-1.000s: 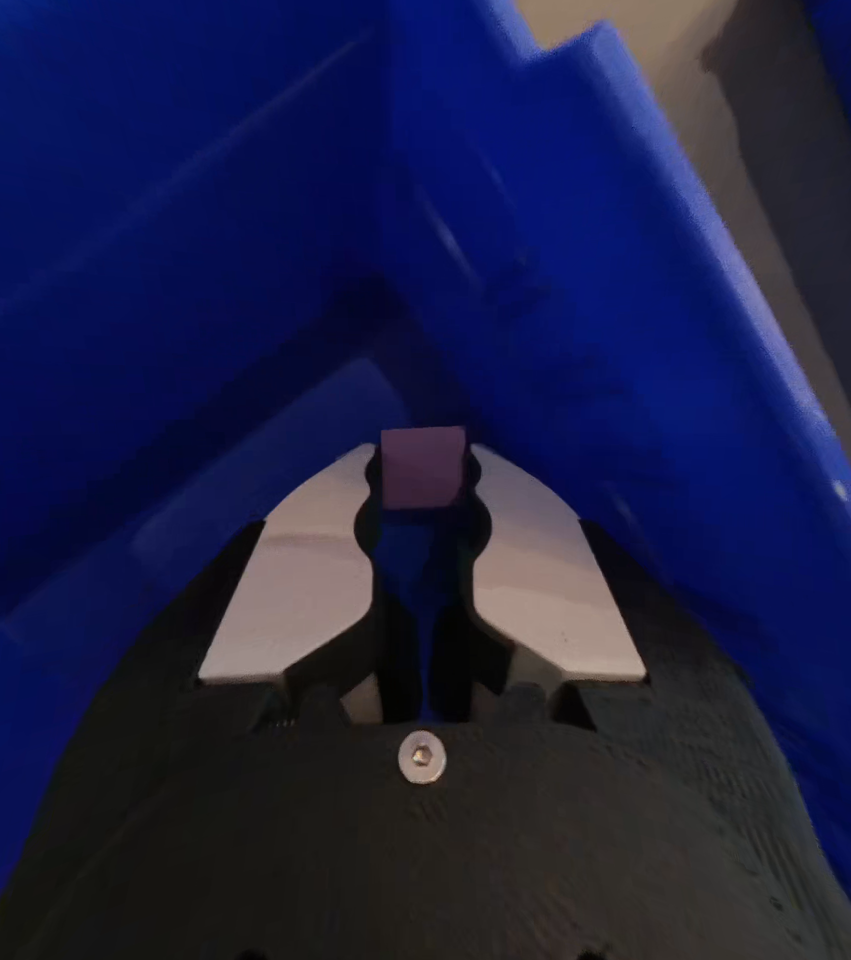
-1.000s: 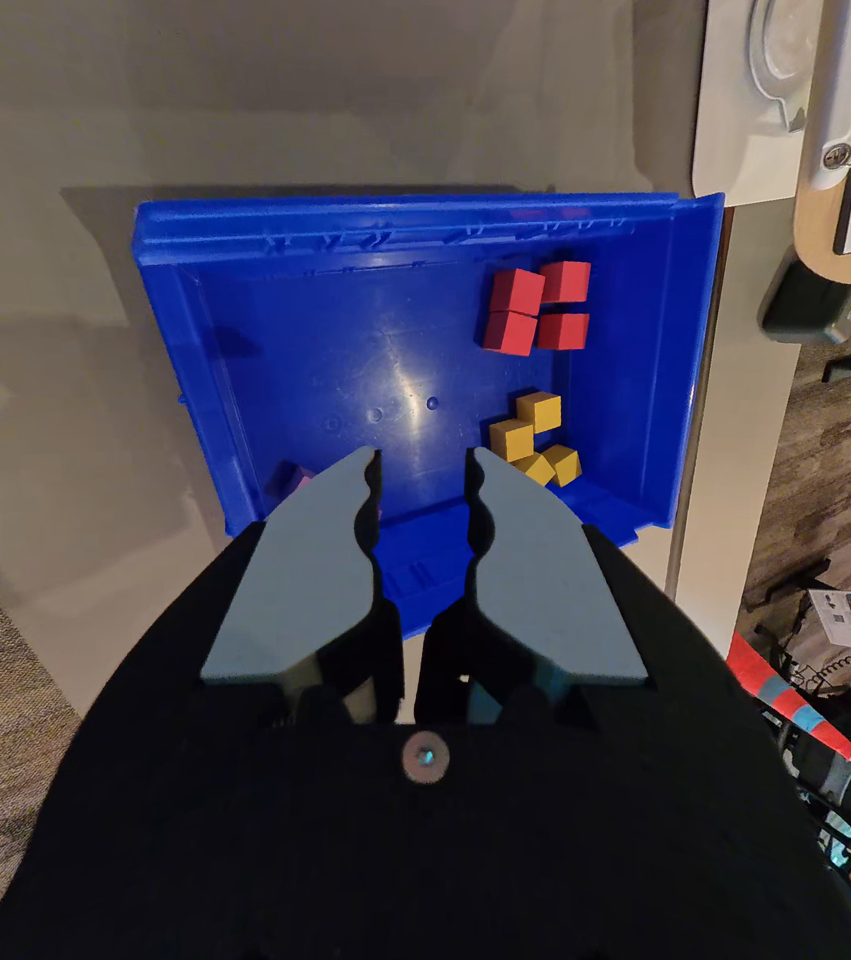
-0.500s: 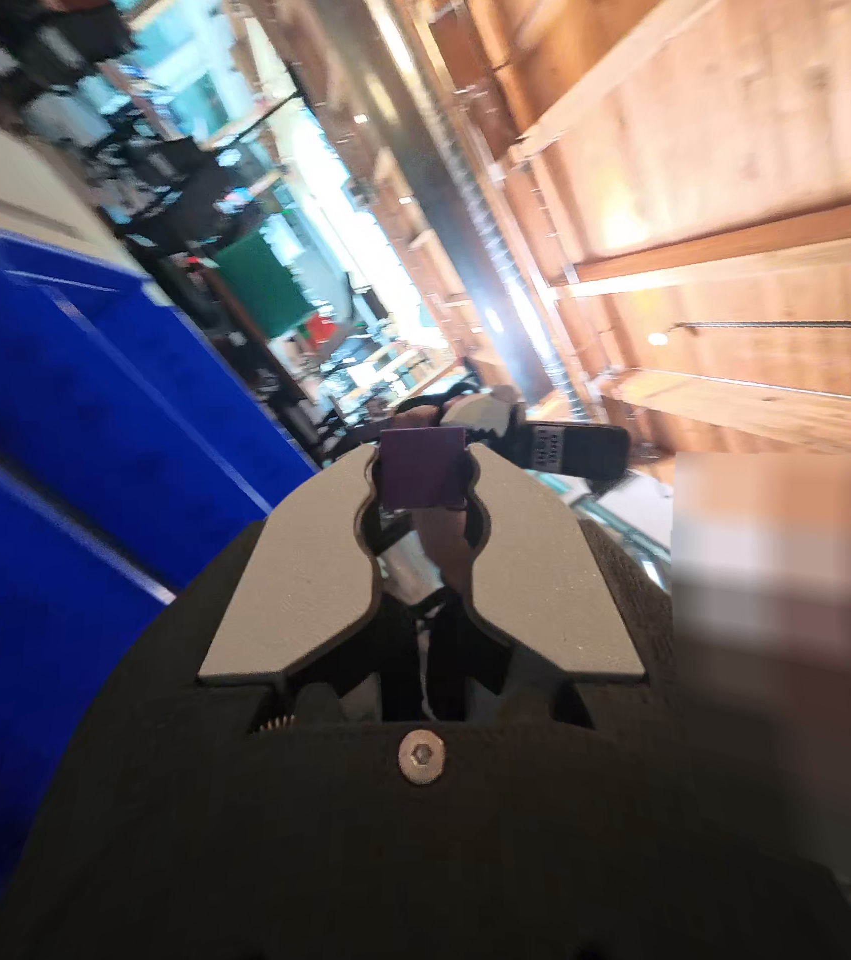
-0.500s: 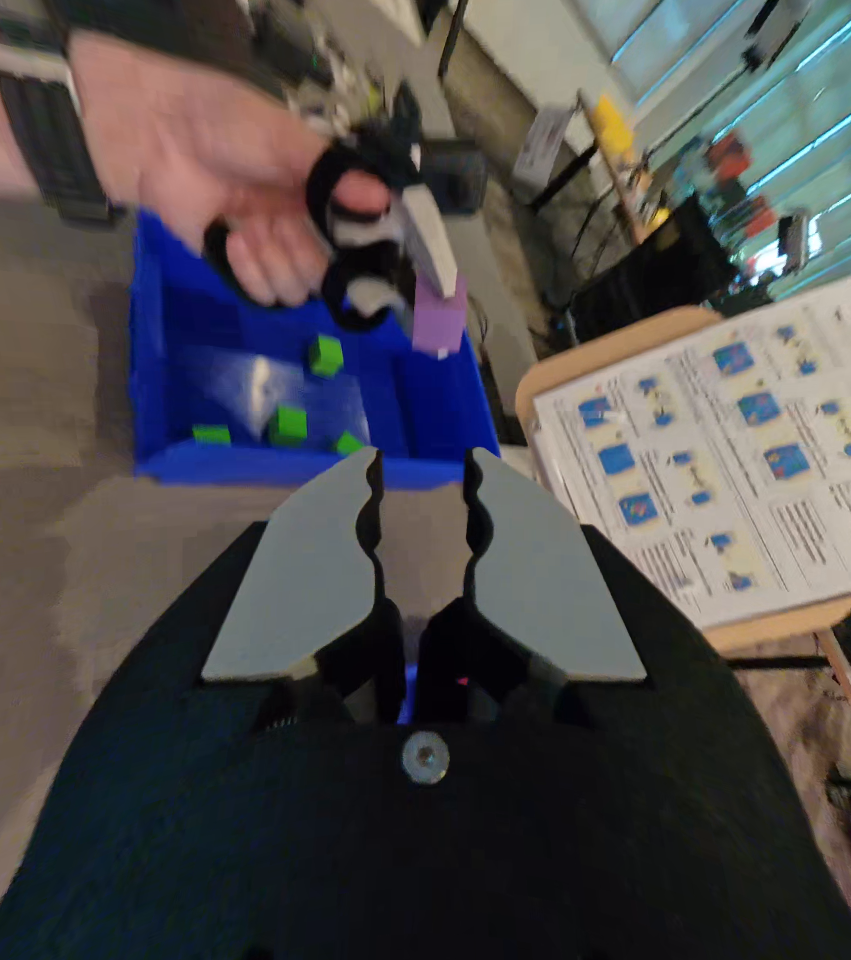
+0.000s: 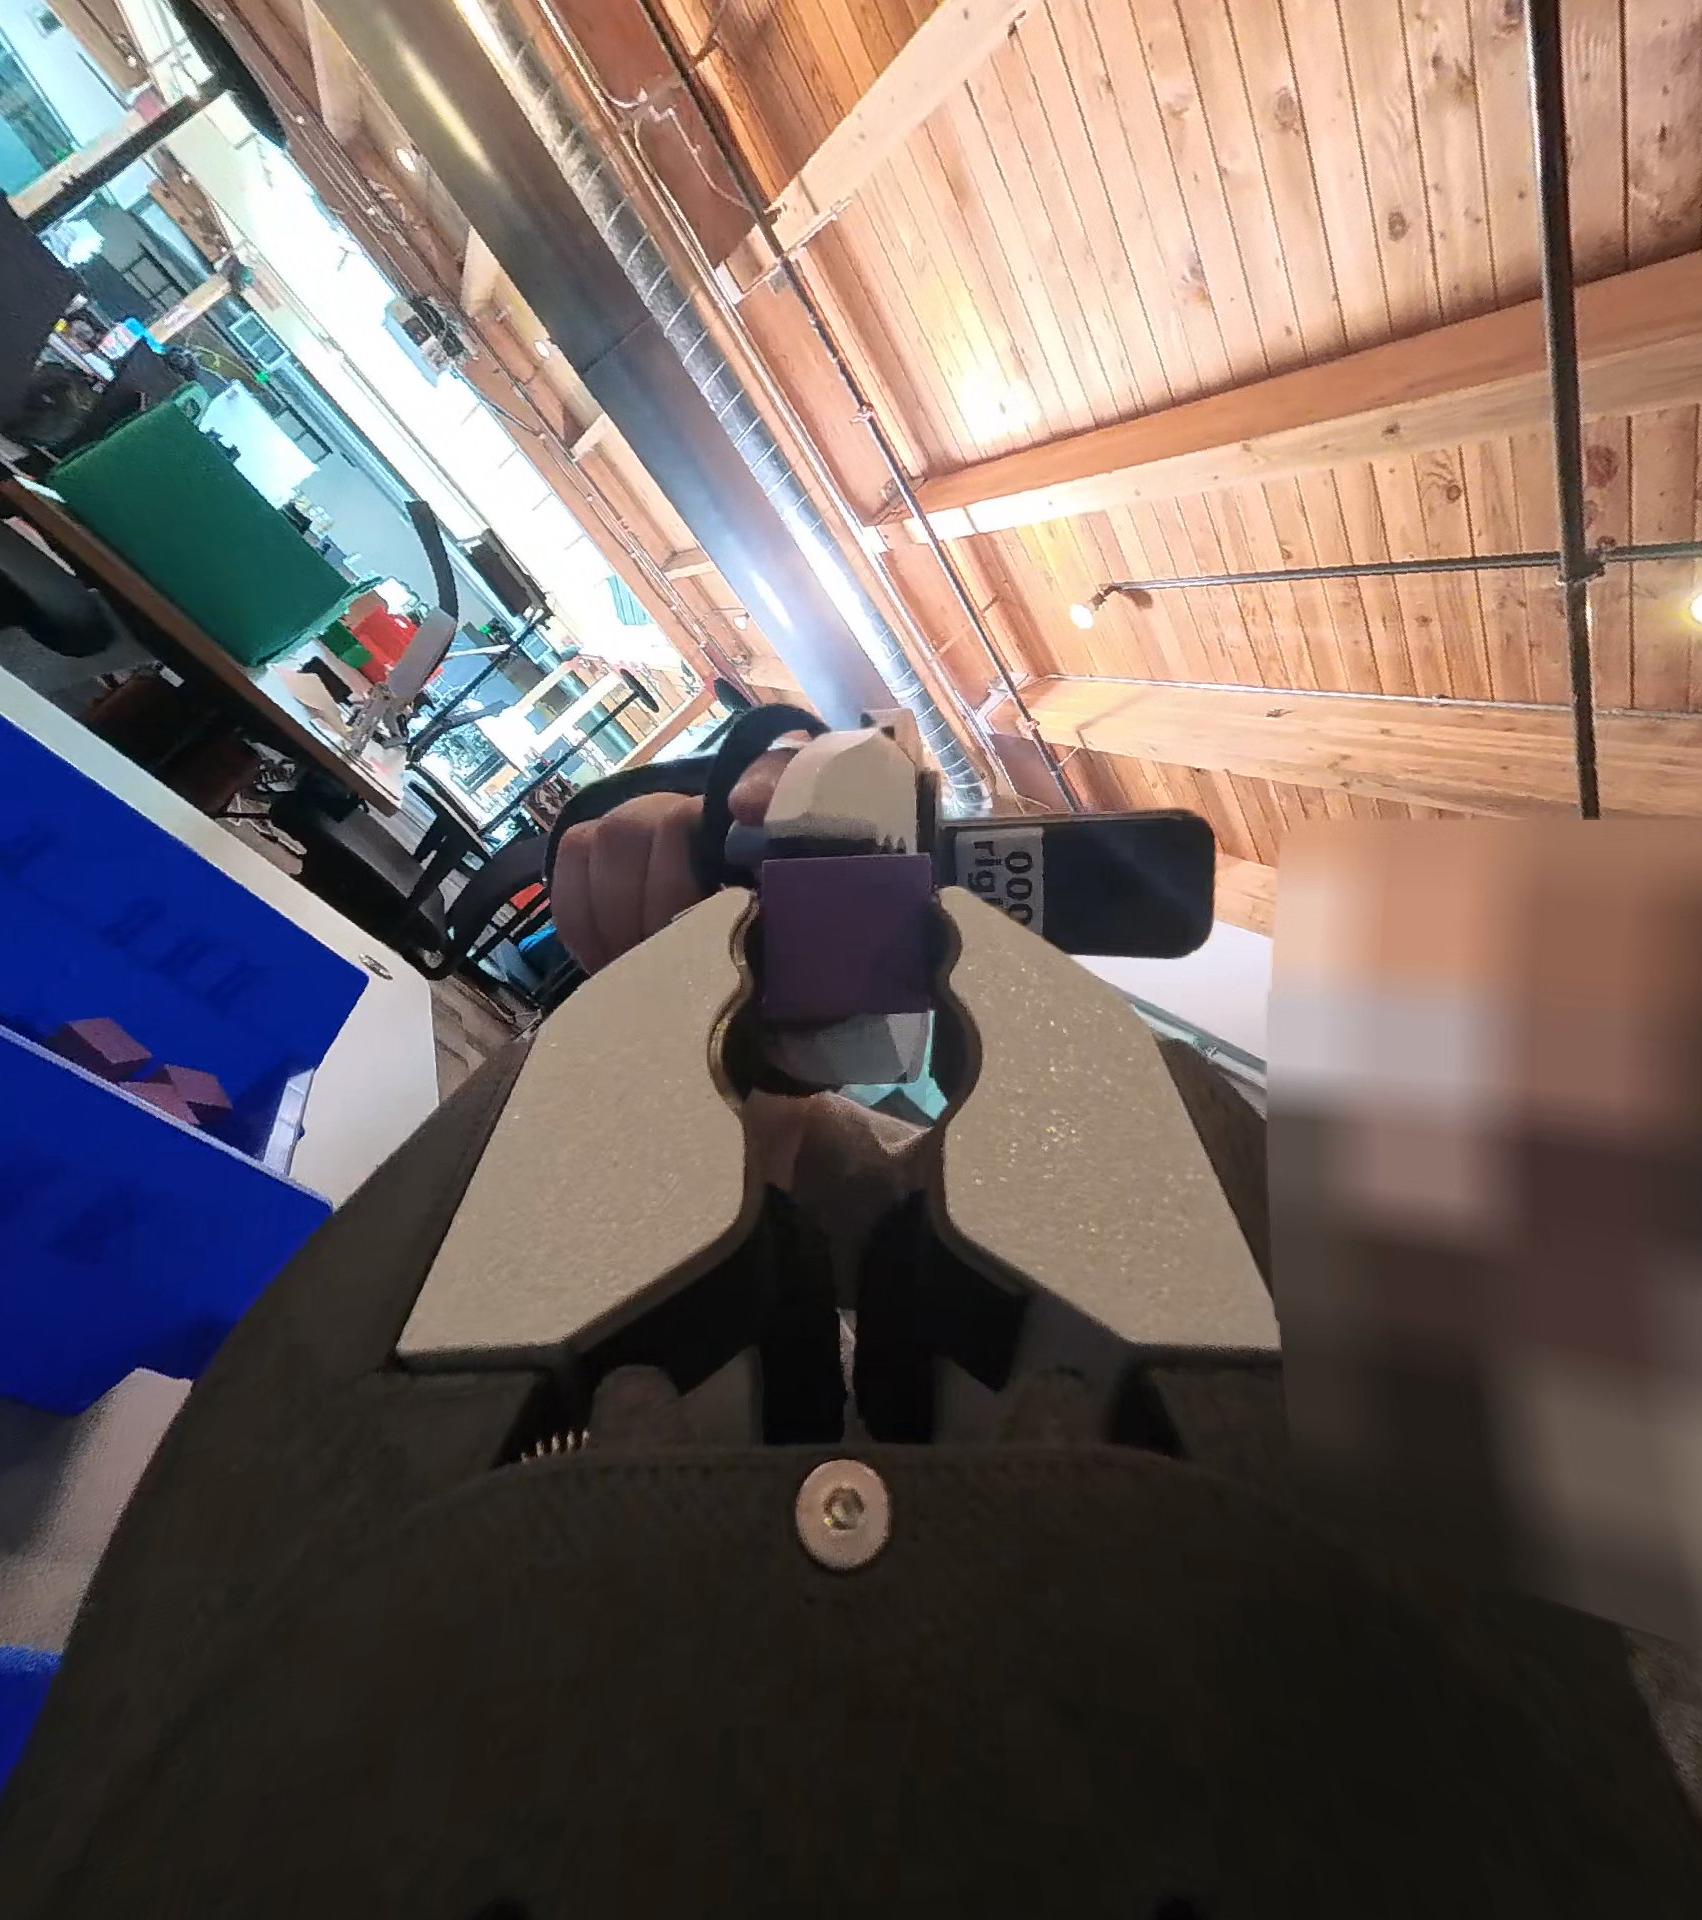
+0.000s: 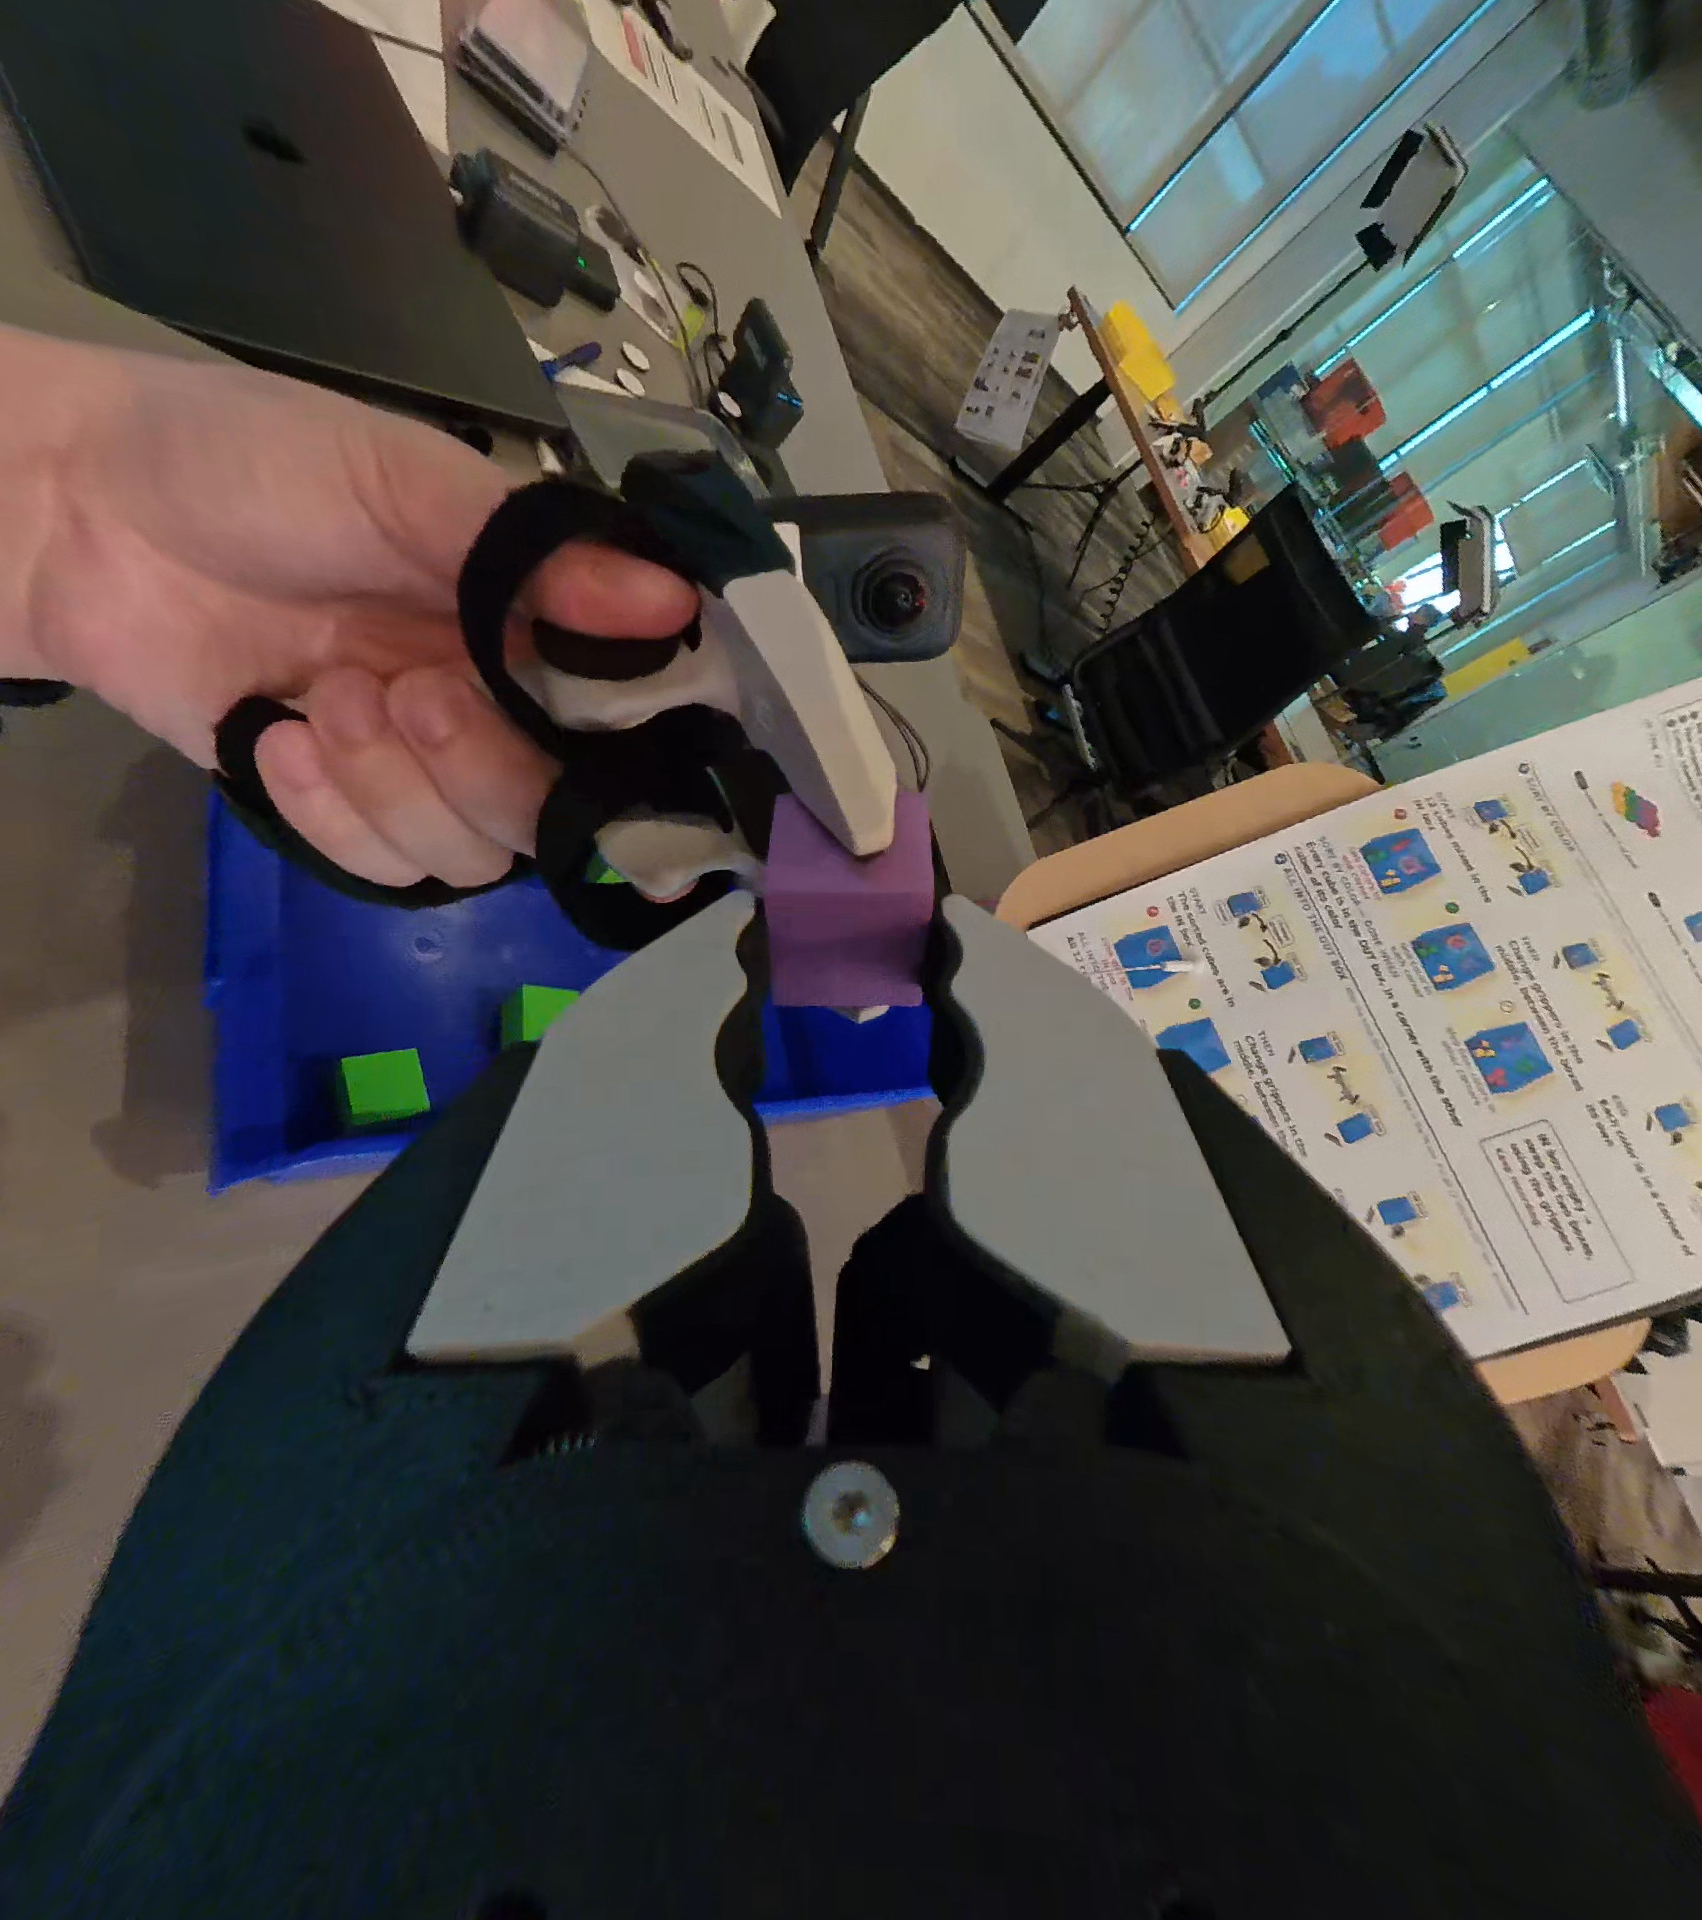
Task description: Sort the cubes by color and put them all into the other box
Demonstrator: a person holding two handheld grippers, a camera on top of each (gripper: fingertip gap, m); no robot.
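My left gripper is shut on a purple cube and holds it up in the air, pointing toward the ceiling. In the right wrist view a hand holds that gripper, and one of its grey fingers lies on top of the purple cube. My right gripper is open, with its jaws on either side of the same cube, very close to its faces. In the left wrist view its grey fingers show above and below the cube.
A blue bin with green cubes sits on the grey table behind the cube. A printed sheet on a wooden board lies to the right. Blue bins with more purple cubes are at the left.
The left gripper lifted the purple cube out of a blue bin and turned upward. The right gripper left the bin with red and yellow cubes and closed in around the held cube.
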